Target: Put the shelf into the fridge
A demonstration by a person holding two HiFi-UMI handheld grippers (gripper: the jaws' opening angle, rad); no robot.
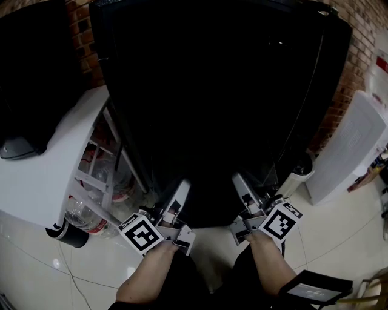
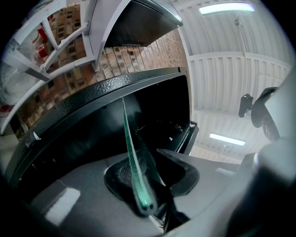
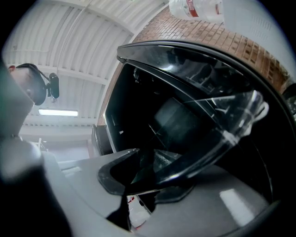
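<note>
Left gripper (image 1: 179, 197) clenched on the glass shelf (image 2: 132, 152) edge. Right gripper (image 1: 242, 187) grasps the shelf's opposite edge. Shelf held before the open black fridge (image 1: 212, 91). Door (image 1: 54, 151) stands left.

fridge (image 1: 212, 91) interior: too dark to read; shelf (image 2: 131, 148) near edge: blurred; bottle (image 3: 196, 7): cut off at top

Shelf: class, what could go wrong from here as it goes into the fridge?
1. The glass shelf is gripped only along its near edge by the left gripper and right gripper; it might tilt or slip and break.
2. The door rack with bottles stands close beside the left gripper; the shelf's side could knock it.
</note>
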